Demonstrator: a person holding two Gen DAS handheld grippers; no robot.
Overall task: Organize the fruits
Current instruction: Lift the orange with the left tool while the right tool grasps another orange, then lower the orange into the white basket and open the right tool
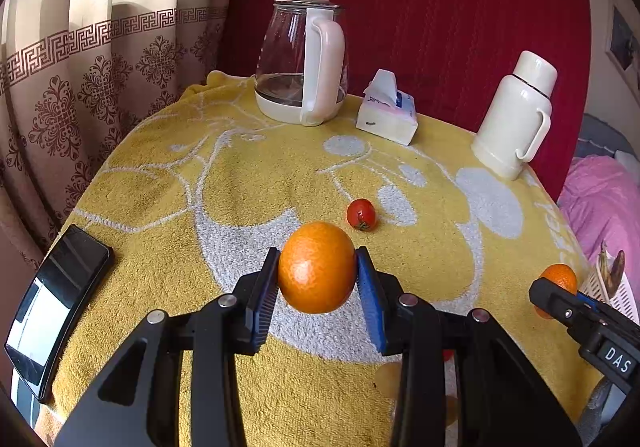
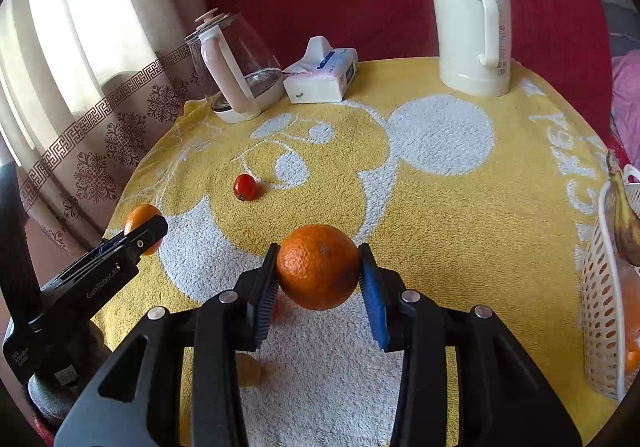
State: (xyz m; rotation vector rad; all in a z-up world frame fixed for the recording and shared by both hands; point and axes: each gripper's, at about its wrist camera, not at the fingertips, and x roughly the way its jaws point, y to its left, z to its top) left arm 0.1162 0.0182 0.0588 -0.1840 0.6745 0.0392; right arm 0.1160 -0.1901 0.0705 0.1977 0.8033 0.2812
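Each hand carries a claw, and each claw has an orange pinched in it. The left gripper (image 1: 317,275) presses its blue pads against the sides of a smooth orange (image 1: 317,267), which hangs clear above the yellow towel (image 1: 160,187) covering the table. The right gripper (image 2: 319,274) clamps a rougher-skinned orange (image 2: 318,267) the same way — lifted off the cloth, with its shadow on the white patch below.

Just ahead of the left claw and slightly to its right lies a small red tomato (image 1: 361,214), resting on the towel; from the right claw it sits ahead and to the left (image 2: 245,187). Further beyond the left claw stand a glass kettle (image 1: 302,59) with a pale pink handle, a tissue pack (image 1: 387,111) to the right of it, and a cream thermos (image 1: 516,115) further right still. A dark phone (image 1: 56,307) lies at the table edge, well off to the left claw's left.

To the right of the right claw, at the table's rim, stands a white perforated basket (image 2: 600,307) with a browning banana (image 2: 624,215) poking out of it and something orange showing through its holes. Low beneath the right claw's fingers a small yellowish fruit (image 2: 248,369) lies on the cloth — too hidden to name.
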